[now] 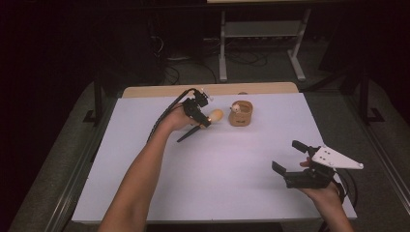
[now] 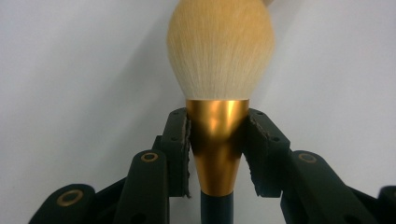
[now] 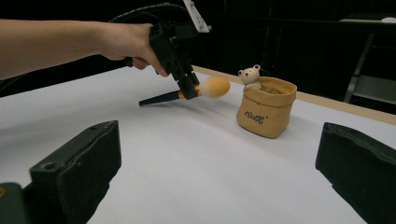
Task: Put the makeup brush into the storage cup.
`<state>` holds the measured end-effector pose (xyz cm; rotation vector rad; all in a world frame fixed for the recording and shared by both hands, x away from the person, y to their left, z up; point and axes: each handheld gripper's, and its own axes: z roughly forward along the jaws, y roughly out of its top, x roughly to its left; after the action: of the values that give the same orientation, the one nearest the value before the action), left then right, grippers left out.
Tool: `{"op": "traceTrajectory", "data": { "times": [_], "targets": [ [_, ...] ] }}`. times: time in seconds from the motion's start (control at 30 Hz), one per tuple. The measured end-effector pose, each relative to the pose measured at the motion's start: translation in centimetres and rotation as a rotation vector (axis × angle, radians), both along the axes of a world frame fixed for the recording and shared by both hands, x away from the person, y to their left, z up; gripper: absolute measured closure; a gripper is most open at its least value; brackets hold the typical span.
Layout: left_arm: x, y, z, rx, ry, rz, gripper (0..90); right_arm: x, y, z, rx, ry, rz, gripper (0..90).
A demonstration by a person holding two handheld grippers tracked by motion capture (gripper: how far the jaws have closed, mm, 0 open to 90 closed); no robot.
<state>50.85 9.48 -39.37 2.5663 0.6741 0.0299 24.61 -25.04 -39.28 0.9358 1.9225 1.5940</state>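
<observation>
- The left gripper (image 1: 204, 118), black and two-jawed, is pinching a make-up brush with a fluffy cream head, a gold metal ferrule and a dark handle (image 1: 209, 118); the left gripper view shows the jaws pressed on either side of the ferrule (image 2: 217, 140).
- In that view the cream brush head (image 2: 220, 49) rises past the jaw tips, its top is cut off by the frame edge, and the dark handle drops out of sight at the bottom.
- The brush is held clear of the white table top (image 1: 203, 174), towards the far side left of centre, head pointing right, handle slanting down to the near left.
- The person's left hand (image 1: 180, 117) wraps the gripper body, and a black cable loops back along the forearm.
- The right gripper (image 1: 289, 157) sits at the near right, held in the person's right hand (image 1: 323, 192), with a grey three-cornered plate (image 1: 336, 158) on top.
- Its jaws are spread wide with nothing between them; in the right gripper view they stand at the lower corners, both cut off by the frame.
- A small tan soft pouch with dark lettering (image 3: 265, 108) stands on the table just right of the brush head, apart from it.
- A small cream teddy-bear figure (image 3: 250, 76) peeks over the pouch's rim; its lower body is hidden, and the lettering is too small to read.
- Beyond the table's far edge the room is dark; a pale metal frame (image 1: 263, 38) and floor cables are only faintly visible.
</observation>
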Motion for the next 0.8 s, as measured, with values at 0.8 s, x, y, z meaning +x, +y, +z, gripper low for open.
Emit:
{"op": "traceTrajectory", "data": {
  "times": [0.8],
  "targets": [
    [-3.2, 3.6, 3.5, -0.335, -0.100, 0.053, 63.3, -0.1, 0.5, -0.1, -0.004, 0.016, 0.006, 0.0]
  ]
}}
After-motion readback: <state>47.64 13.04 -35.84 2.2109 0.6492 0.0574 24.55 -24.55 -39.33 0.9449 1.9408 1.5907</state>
